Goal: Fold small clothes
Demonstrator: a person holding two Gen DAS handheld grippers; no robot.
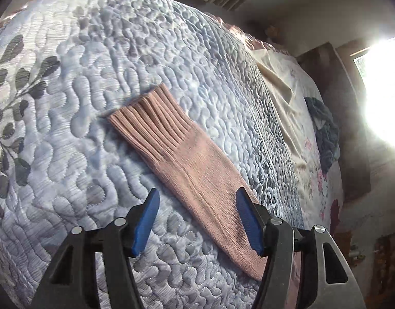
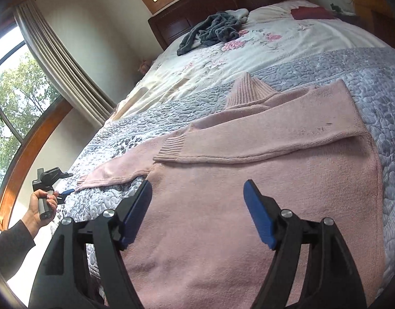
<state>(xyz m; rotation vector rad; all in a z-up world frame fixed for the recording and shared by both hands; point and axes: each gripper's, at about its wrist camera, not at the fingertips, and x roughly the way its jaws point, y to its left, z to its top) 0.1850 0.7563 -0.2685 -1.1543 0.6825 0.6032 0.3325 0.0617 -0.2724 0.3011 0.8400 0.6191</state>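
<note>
Left wrist view looks down on a pink sweater (image 1: 197,170) sleeve lying flat on the grey quilt (image 1: 81,134) of a bed. The left gripper (image 1: 197,221) hovers over the sleeve with its jaws spread wide and released, grasping nothing; the blue pads (image 1: 146,221) sit to either side of the sleeve, and whether they touch the fabric cannot be told. The ribbed cuff of this sleeve points away from the gripper. Beyond the sweater, past the quilt's edge, lies a cream floral sheet (image 1: 295,97) with a dark grey garment (image 1: 326,134) bunched on it.

From the right wrist camera, the sweater's body (image 2: 223,219) is spread across the quilt (image 2: 383,82), collar toward the headboard (image 2: 171,23). One sleeve is folded over the sweater's chest, its ribbed cuff resting on the body; the other sleeve reaches out sideways from the sweater onto the quilt. The right gripper (image 2: 197,211) hangs above the sweater's lower body, jaws apart and released, gripping nothing. At the outstretched sleeve's cuff, a person's hand (image 2: 41,206) in a dark sleeve holds the other gripper (image 2: 52,180) by its handle. Farther from the sweater, near the headboard, the dark grey garment (image 2: 210,31) lies crumpled on the floral sheet (image 2: 274,36). Curtains (image 2: 58,61) and windows (image 2: 12,95) stand beyond the outstretched sleeve.
</note>
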